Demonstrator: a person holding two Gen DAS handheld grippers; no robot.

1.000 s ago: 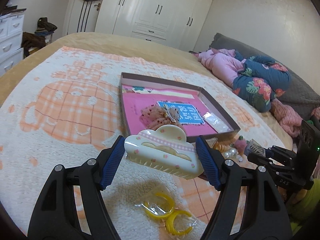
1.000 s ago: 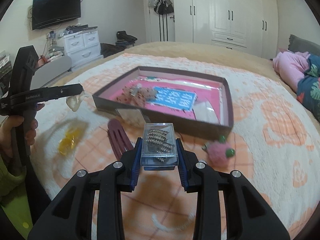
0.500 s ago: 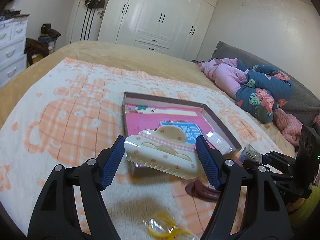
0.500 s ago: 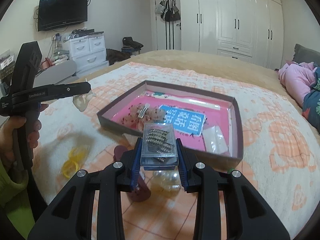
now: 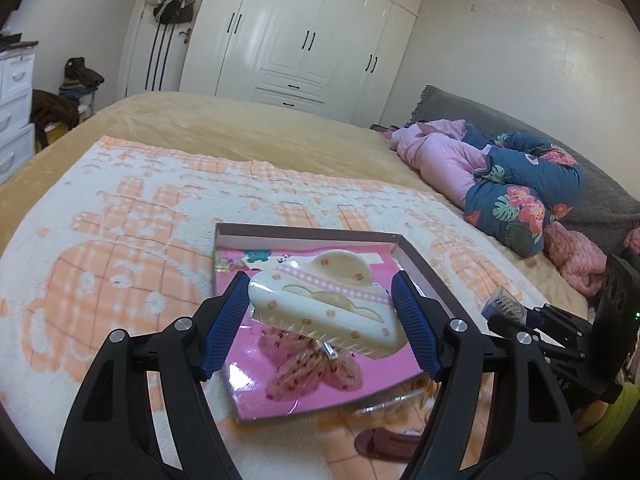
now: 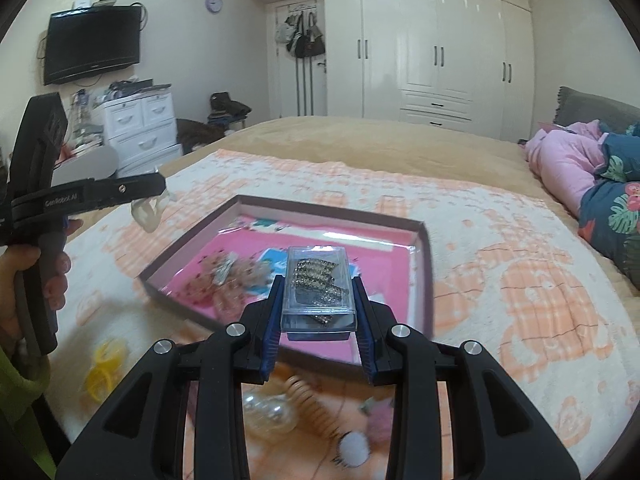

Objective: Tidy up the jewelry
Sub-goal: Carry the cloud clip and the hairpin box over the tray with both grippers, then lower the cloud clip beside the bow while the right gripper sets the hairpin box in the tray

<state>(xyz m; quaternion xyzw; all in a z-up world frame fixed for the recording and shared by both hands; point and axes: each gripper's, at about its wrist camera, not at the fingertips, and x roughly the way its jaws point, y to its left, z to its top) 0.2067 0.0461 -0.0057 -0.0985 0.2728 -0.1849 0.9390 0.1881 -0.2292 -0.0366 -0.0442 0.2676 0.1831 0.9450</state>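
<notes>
Left wrist view
Left gripper [image 5: 320,316]: pinching a cream cloud-shaped claw clip [image 5: 324,304] across its ends, blue pads [image 5: 224,320] pressed against it.
Claw clip position: held in the air over the near part of the shallow box [image 5: 424,268], teeth pointing down.
Box contents: pink lining; a sheer pink bow clip [image 5: 312,372] lies right under the claw clip.
Outside the box: a dark maroon hair clip [image 5: 384,442] on the orange-and-white blanket [image 5: 120,248], just in front of the near box edge.
Right gripper [image 5: 516,320]: at the right edge, closed on a small clear case [image 5: 502,306].

Right wrist view
Right gripper [image 6: 319,300]: clamped on the clear plastic case [image 6: 319,284] with rhinestone clips inside, held above the near edge of the box [image 6: 422,256].
Box contents: the pink bow clip [image 6: 224,276] and a blue card [image 6: 272,258].
Near blanket [image 6: 520,280]: yellow rings in a bag [image 6: 102,368], a clear pearl piece [image 6: 272,412], an orange spiral hair tie [image 6: 308,400], a pink pompom item [image 6: 376,420].
Left gripper [image 6: 148,196]: at the left, in the person's hand [image 6: 24,280], the cream claw clip [image 6: 150,210] between its fingers.
</notes>
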